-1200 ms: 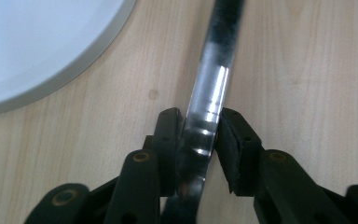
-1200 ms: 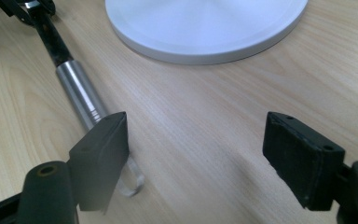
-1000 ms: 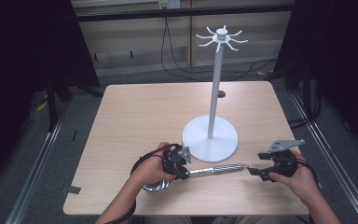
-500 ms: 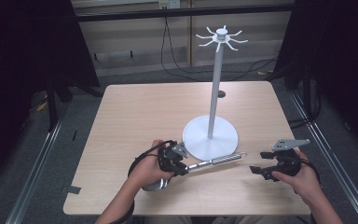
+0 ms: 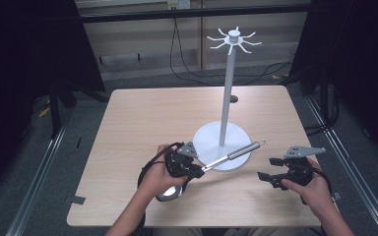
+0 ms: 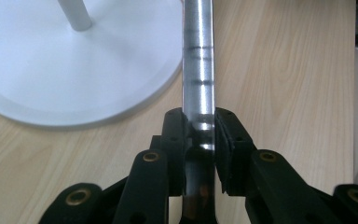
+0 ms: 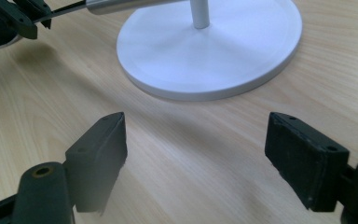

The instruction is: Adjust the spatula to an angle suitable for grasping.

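Your left gripper (image 5: 193, 169) is clamped on a metal utensil (image 5: 231, 155). In the left gripper view both jaws press flat on either side of the steel handle (image 6: 198, 84), which runs straight up out of frame. From the high view, the utensil points up and to the right, its handle crossing over the front edge of the white stand's base (image 5: 207, 140), with a small wire loop (image 5: 259, 144) at the far tip. The rounded shiny end (image 5: 168, 193) sits below your left hand (image 5: 153, 177), near the table; I can't tell whether it is a ladle or a spoon bowl (too blurred).

Your right gripper (image 5: 267, 169) has its jaws spread wide with nothing between them. In the right gripper view, bare wood shows between the two pads (image 7: 100, 154). It sits on the right side of the table (image 5: 142, 118), apart from the base and from the utensil tip.

The stand is a white pole (image 5: 226, 93) on a round disc, with a ring of hooks (image 5: 233, 39) on top. The hooks are bare.

Containers: nothing here holds anything, unless the utensil's bowl counts, and its inside is not visible. Writing or labels: none readable. There are a few dark rings on the handle in the left gripper view, but no text.
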A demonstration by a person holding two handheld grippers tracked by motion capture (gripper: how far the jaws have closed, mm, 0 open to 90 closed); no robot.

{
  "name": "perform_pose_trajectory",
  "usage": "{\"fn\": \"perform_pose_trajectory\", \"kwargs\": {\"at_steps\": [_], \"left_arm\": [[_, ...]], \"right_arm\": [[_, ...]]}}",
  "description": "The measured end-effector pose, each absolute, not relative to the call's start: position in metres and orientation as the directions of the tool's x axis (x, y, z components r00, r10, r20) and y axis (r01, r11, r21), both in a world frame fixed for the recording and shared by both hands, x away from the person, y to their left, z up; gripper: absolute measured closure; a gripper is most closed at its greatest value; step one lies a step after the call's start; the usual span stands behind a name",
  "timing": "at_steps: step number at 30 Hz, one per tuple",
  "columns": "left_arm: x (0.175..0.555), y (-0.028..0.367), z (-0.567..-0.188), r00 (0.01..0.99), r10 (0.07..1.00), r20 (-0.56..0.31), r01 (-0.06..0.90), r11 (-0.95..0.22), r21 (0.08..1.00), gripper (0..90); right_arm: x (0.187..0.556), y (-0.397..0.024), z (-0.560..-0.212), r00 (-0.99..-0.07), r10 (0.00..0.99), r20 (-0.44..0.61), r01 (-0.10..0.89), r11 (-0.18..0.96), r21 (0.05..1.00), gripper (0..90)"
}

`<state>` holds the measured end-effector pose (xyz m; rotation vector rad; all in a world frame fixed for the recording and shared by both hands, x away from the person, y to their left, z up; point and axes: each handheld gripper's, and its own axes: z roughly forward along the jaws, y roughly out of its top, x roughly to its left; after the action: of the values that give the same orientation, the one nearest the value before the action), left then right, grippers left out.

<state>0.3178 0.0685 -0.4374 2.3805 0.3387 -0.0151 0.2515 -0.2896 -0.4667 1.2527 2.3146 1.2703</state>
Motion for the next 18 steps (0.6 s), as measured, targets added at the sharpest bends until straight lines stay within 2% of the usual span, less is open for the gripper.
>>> {"fn": "perform_pose_trajectory", "kwargs": {"at_steps": [3,12,18], "left_arm": [[0.318,0.065,-0.434,0.963,0.255,-0.085,0.243,-0.692,0.680,75.4],[0.315,0.054,-0.430,0.938,0.334,-0.096,0.291,-0.606,0.740,75.4],[0.312,0.047,-0.430,0.945,0.318,-0.078,0.269,-0.615,0.741,75.4]], "right_arm": [[0.251,-0.286,-0.466,-0.607,0.766,0.209,0.577,0.245,0.779,20.3],[0.254,-0.274,-0.463,-0.585,0.773,0.247,0.574,0.179,0.799,21.0],[0.257,-0.264,-0.460,-0.583,0.761,0.285,0.573,0.136,0.808,22.1]]}}
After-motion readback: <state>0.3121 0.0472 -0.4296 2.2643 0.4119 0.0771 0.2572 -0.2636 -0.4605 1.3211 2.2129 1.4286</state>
